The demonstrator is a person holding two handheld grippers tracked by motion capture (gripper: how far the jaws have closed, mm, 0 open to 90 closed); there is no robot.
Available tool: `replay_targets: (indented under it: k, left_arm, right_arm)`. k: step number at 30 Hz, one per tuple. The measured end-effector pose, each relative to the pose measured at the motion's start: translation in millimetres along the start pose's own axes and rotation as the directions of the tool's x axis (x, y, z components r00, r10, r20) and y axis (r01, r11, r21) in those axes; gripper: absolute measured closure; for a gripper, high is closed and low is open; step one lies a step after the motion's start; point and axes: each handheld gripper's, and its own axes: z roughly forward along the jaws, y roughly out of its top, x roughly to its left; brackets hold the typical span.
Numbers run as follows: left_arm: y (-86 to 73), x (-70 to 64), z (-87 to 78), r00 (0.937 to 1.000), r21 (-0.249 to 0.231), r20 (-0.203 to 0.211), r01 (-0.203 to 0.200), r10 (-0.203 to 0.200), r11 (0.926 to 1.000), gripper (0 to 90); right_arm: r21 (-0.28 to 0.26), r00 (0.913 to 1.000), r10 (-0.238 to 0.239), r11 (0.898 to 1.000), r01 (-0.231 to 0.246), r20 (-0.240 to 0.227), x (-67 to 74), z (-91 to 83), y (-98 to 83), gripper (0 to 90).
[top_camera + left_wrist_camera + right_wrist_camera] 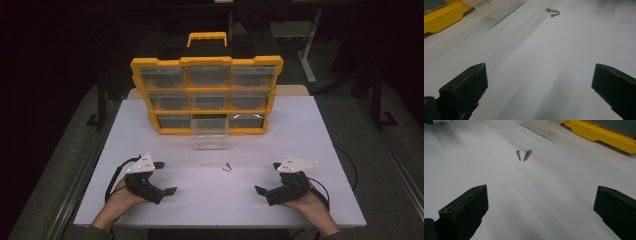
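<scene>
On the white table (150,130), both the left claw (167,177) and right claw (267,177) gape wide, empty, flanking the screws (227,168).

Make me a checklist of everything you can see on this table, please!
Surface: white table, bare apart from the things below.
Job's things: small screws lying together mid-table; yellow organizer of clear drawers standing at the back; its bottom middle drawer pulled out.
Clutter: nothing seen.
Grippers: left gripper and right gripper both open, holding nothing, resting near the front edge, each in a hand.
Cables: black cable loops beside the left gripper; another trails by the right.
Surroundings: dark room, grey floor, table legs behind.
</scene>
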Motion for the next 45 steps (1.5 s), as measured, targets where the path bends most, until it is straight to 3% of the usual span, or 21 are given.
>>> replay_targets:
  k: [35, 45]
  left_arm:
    - [-0.7, 0.9, -3.3, 0.9998, -0.011, 0.003, 0.022, -0.022, 0.9997, 0.3]
    - [-0.1, 1.5, -4.2, 0.9993, -0.019, 0.011, 0.035, -0.035, 0.9992, 0.3]
  right_arm:
    - [-0.015, 0.9998, 0.02, 1.0, -0.02, -0.001, -6.8, 5.5, 17.7, 0.0]
    - [-0.005, 0.9999, 0.007, 1.0, -0.007, -0.007, -7.1, 14.2, 23.6, 0.0]
